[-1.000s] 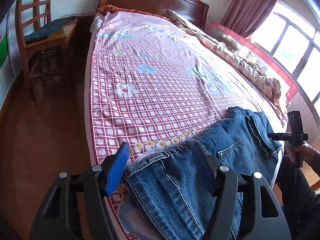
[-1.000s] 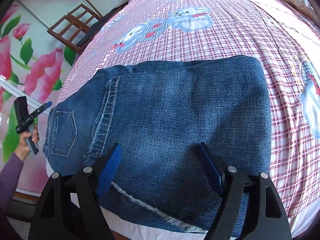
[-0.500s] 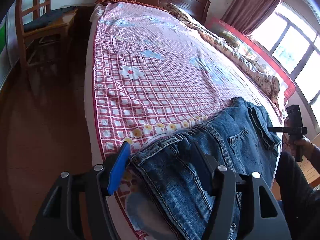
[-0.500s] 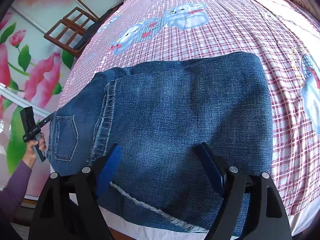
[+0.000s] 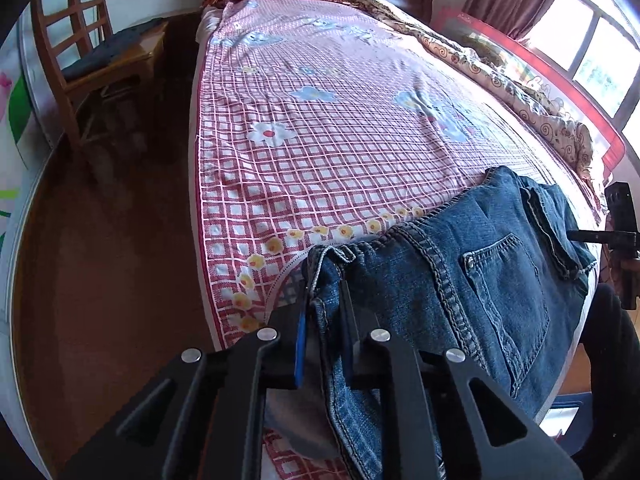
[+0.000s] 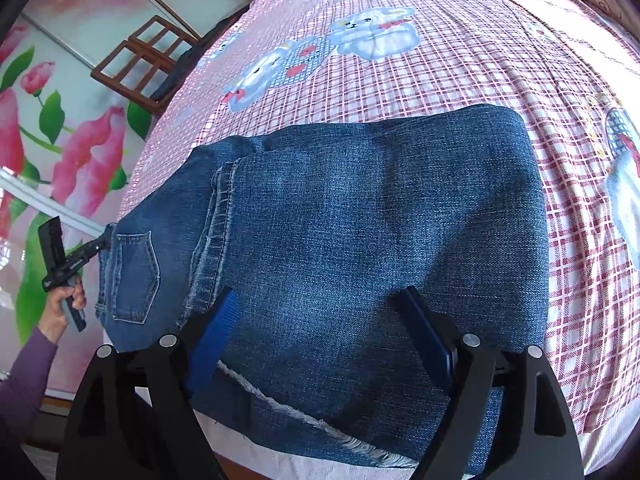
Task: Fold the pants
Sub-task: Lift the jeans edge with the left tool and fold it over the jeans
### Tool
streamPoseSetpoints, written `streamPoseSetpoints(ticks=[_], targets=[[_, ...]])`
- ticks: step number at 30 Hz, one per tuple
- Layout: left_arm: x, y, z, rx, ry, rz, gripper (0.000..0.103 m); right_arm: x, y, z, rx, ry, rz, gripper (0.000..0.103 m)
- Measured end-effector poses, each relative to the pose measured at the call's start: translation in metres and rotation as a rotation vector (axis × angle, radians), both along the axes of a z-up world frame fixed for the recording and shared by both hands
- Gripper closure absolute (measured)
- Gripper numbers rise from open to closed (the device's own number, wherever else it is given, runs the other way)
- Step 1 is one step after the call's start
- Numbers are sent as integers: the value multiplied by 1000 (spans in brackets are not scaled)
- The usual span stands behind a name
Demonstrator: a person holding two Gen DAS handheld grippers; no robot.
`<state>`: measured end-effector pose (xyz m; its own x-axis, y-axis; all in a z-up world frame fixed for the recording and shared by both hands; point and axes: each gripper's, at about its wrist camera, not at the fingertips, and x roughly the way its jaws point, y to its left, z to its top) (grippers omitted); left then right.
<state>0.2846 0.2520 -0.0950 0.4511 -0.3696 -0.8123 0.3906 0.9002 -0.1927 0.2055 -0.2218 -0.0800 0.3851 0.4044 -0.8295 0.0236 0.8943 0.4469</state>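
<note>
**Left tongs pinch waistband; right tongs spread over folded legs**

I see the jeans [image 5: 460, 280] lying across the near edge of the bed [image 5: 320, 140], in the lower right of the left wrist frame, back pocket [image 5: 504, 276] facing up.

Left gripper [image 5: 323, 304]: my jaws are closing, and the denim at the waistband corner is bunched between the blue pads, which press on it. The cloth puckers upward just above the pads. From the right wrist view the same gripper [image 6: 98, 244] shows small at left centre, its tip at the waistband.

Right gripper [image 6: 320, 320]: jaws opening, wide apart, at lower centre of the right wrist frame. Denim lies under them but the pads [image 6: 216, 320] do not pinch it. A frayed hem [image 6: 296, 412] runs between the fingers at the bed's edge.

A chair [image 5: 72, 44] stands upper left in the left wrist frame.
</note>
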Motion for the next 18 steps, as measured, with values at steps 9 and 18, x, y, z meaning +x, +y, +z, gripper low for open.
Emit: streamPoseSetpoints(ticks=[9,18], targets=[[-29,-25,91,-83,29,151,92,-5,-9,-3,69,-45,-13,21],[-47,-163,192,-70,23,-14,92,-37,-28,37,240,-200,-119,21]])
